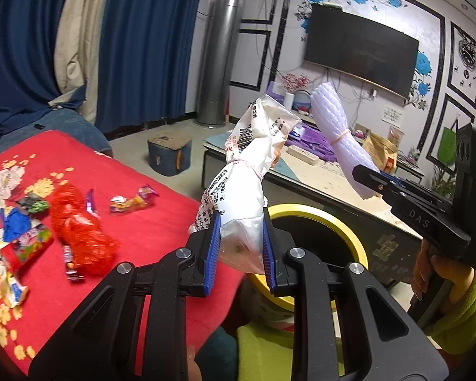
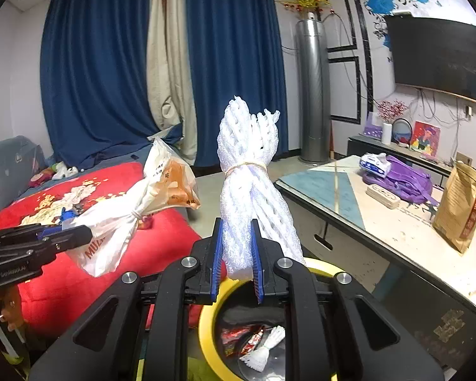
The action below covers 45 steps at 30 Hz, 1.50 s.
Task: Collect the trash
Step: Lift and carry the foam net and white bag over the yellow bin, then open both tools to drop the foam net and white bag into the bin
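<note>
both grippers hold tied bundles above a yellow-rimmed bin

left wrist view: the left gripper (image 1: 241, 247) clamps a knotted white printed plastic bag (image 1: 244, 171) at centre, the yellow-rimmed bin (image 1: 349, 225) just behind; loose wrappers (image 1: 79, 231) lie on the red flowered cloth (image 1: 136, 222) at lower left. right wrist view: the right gripper (image 2: 238, 266) pinches a rubber-banded white foam net bundle (image 2: 250, 184) directly over the bin, which already holds trash; a cluttered low table (image 2: 396, 222) stands at right.

Blue curtains (image 2: 104, 73) hang behind a red bedspread (image 1: 136, 222), a silver column (image 2: 312, 92) stands in the corner, and a dark TV (image 1: 361, 47) hangs above a long low table (image 2: 396, 219).
</note>
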Tool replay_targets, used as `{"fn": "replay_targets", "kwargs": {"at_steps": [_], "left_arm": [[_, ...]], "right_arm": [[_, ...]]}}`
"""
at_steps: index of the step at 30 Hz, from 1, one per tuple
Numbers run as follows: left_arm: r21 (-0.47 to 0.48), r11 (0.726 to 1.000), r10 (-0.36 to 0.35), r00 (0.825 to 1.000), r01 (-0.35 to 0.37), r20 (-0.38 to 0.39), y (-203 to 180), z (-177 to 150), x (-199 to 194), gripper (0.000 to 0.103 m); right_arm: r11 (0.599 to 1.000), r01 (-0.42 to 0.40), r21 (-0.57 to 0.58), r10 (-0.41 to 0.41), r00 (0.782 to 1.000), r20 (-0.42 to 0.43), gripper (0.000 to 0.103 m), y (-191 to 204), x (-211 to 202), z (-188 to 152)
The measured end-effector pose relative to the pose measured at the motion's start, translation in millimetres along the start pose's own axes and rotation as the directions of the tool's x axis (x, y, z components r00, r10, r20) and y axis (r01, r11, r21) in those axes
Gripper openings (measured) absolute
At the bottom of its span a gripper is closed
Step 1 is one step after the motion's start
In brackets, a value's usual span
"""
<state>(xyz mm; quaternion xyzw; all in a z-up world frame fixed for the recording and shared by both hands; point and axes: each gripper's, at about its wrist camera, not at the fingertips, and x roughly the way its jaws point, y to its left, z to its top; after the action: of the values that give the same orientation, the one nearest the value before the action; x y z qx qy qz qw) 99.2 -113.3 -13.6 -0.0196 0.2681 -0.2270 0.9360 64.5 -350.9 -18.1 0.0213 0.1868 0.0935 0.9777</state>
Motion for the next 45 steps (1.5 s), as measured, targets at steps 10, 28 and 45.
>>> {"fn": "replay_targets", "kwargs": {"at_steps": [10,28,45], "left_arm": [[0.046,0.997,-0.061,0.997,0.064,-0.056,-24.3,-7.4,28.3,0.017],[0.100,0.983,-0.134,0.978,0.151,-0.161,-51.2,-20.7,75.9,0.017],[0.112,0.978,-0.138,0.951,0.175,-0.276,-58.5,-38.3,116.6,0.018]], "right_arm": [[0.997,0.065,0.047,-0.065,0.998,-0.008,0.016,-28.5,-1.0,-6.2],[0.983,0.136,0.123,-0.125,0.988,-0.093,0.016,-64.8,10.9,-27.5],[0.968,0.166,0.189,-0.116,0.961,-0.250,0.017,-88.4,42.4,-54.4]]}}
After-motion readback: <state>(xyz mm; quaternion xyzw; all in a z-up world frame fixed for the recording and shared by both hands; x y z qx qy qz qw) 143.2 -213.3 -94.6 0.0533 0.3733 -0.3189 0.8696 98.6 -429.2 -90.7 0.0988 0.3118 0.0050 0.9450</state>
